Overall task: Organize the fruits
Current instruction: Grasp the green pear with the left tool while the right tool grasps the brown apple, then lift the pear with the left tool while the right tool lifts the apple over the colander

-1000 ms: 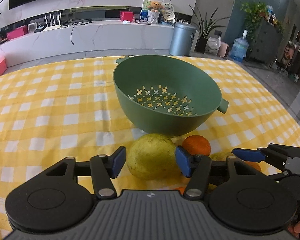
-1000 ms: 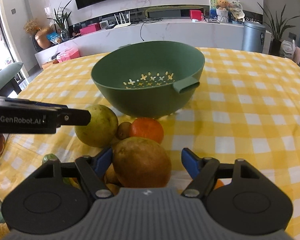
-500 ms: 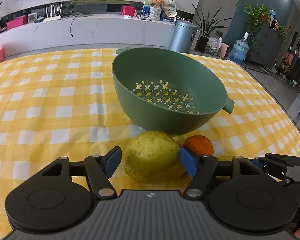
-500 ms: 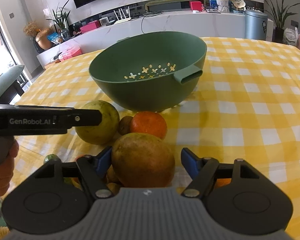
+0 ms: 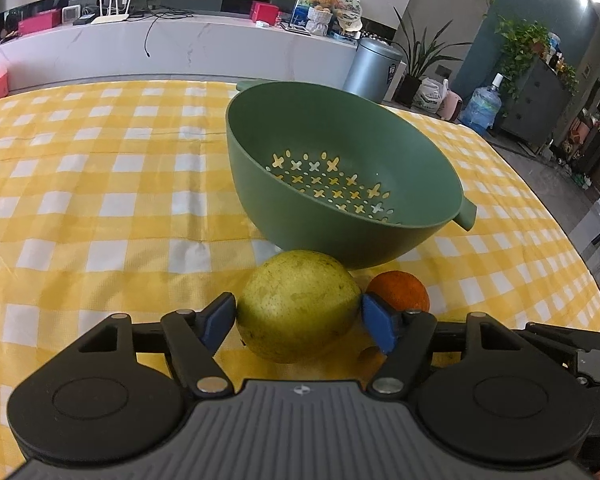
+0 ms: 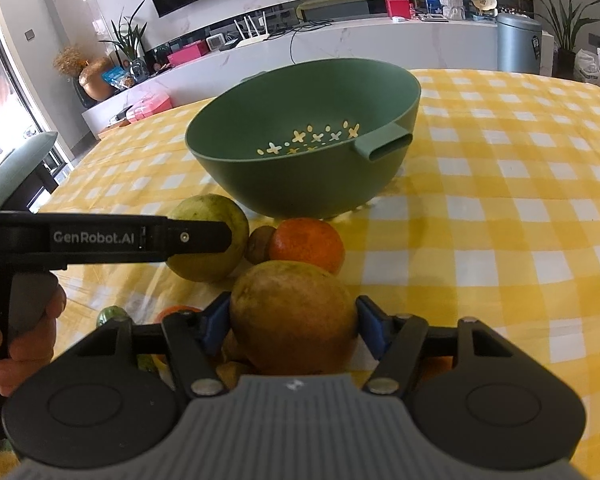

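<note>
i am noting: left tongs (image 5: 298, 320) gaping around pear (image 5: 298, 306), right tongs (image 6: 292, 324) closing around brown fruit (image 6: 292, 316), beside empty colander (image 6: 304, 148). risk: round fruit slipping, nudging orange (image 6: 306, 244).

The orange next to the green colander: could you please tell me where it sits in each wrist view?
Left wrist: the orange is lower right of centre, just behind the left gripper's right-hand pad.
Right wrist: the orange is centre, just beyond the brownish pear.
Shared landmark: the green colander, directly behind the orange in both.
</note>
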Tool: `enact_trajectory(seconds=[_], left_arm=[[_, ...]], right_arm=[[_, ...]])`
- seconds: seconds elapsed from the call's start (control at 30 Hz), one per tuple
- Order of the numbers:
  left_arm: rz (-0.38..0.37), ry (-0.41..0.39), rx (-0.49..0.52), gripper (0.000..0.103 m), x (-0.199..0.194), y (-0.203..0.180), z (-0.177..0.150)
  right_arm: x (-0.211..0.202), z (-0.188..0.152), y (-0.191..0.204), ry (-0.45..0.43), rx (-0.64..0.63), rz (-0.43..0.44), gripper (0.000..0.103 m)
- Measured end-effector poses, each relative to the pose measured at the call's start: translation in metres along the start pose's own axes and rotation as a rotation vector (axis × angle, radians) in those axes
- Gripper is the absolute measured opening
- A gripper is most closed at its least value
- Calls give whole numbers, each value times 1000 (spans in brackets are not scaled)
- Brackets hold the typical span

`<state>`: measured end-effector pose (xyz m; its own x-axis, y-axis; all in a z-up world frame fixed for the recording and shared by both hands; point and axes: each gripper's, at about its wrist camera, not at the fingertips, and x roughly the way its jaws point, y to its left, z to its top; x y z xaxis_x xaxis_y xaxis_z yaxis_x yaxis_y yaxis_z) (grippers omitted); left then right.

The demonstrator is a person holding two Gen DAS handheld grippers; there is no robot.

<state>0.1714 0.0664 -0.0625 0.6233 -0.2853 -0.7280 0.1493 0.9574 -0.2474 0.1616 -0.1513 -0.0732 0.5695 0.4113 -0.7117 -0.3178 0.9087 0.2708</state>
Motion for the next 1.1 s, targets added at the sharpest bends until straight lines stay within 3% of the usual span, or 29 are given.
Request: enact_trajectory(seconds=[0.5, 0.77, 1.1], left_arm=[[17, -40, -7, 76, -14, -4, 0], [36, -15, 3, 78, -6, -4, -1], [35, 55, -79, 80, 11, 10, -4]], right_arm=[[-9, 2, -6, -56, 11, -23, 63], [-4, 2, -6, -39, 11, -34, 63], [-1, 2, -10, -30, 43, -39, 63]])
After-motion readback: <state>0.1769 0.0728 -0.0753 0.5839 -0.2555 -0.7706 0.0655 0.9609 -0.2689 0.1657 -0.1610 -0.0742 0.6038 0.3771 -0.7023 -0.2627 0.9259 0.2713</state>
